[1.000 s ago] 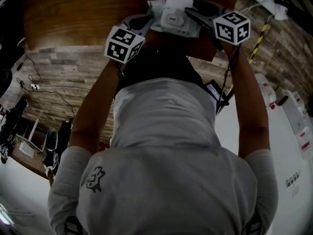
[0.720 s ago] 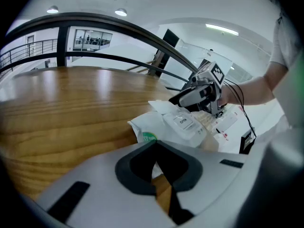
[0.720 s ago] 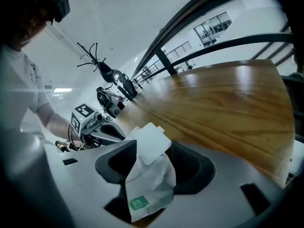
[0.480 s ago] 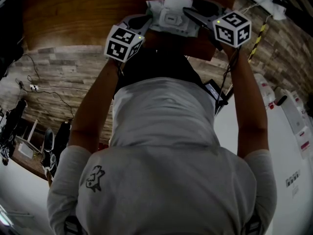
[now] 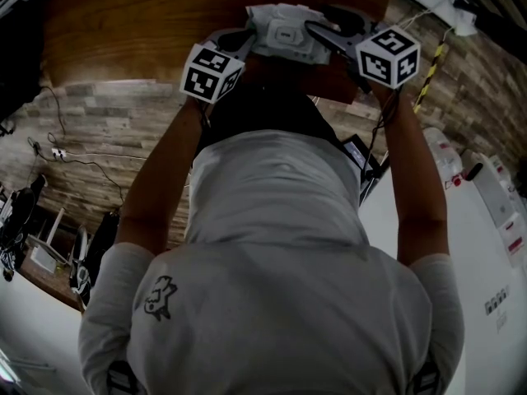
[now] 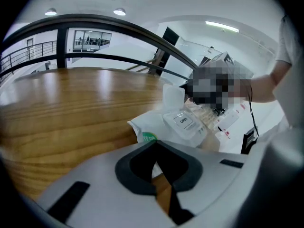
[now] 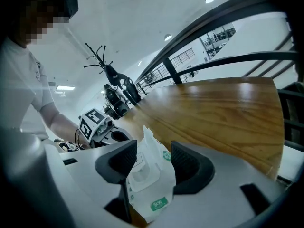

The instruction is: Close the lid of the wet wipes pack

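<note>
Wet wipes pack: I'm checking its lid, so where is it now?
Head view, top centre: the wet wipes pack lies at the wooden table's near edge, between the left gripper and right gripper.

Bright hall, wooden table (image 6: 71,108) by a railing (image 6: 109,23)
White ceiling with round lights (image 6: 119,12) and a strip light (image 6: 222,26); the dark railing curves past the table's far edge; plank floor (image 5: 107,122) below, cables (image 5: 82,156) trailing across it
</note>
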